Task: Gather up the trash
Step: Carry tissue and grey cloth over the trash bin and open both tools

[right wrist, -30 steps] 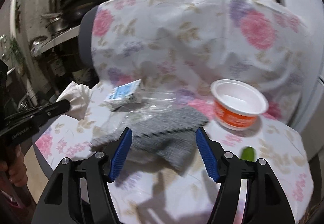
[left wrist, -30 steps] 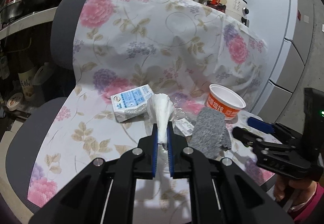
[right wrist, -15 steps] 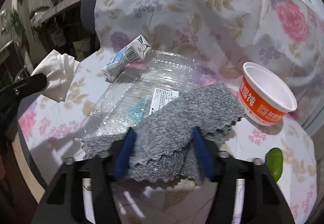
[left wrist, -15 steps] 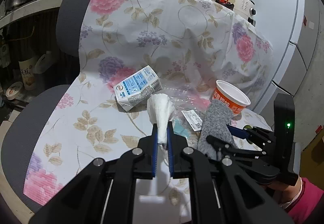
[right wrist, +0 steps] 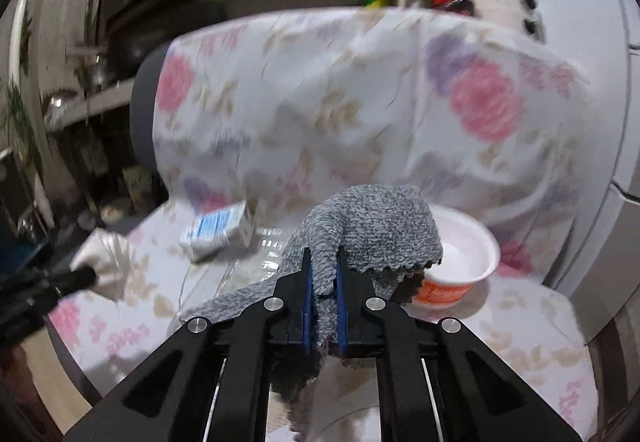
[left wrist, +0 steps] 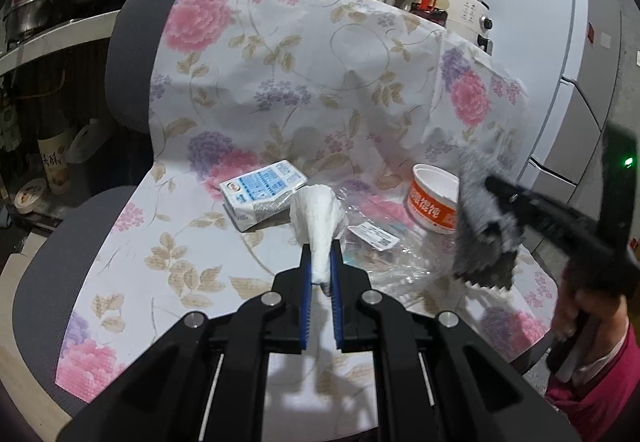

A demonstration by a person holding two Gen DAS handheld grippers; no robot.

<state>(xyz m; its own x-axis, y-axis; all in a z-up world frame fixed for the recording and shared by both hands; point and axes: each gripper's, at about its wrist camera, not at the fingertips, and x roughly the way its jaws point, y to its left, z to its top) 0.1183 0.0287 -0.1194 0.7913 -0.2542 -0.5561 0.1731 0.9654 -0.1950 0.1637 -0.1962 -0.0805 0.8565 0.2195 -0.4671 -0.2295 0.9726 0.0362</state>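
The left claw [left wrist: 320,262] points forward and a bit down. Its two blue fingers [left wrist: 305,282] are squeezed together on a white tissue [left wrist: 318,218]. The right claw [right wrist: 322,274] also tips down a little, and its jaws have just been closing. Now they pinch a grey cloth [right wrist: 372,226] and hold it up. A hand [left wrist: 580,314] in a pink sleeve [left wrist: 600,382] grips the right claw's handle.

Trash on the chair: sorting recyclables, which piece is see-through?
The clear plastic clamshell, flattened beside the milk carton and orange-banded cup, which are opaque.
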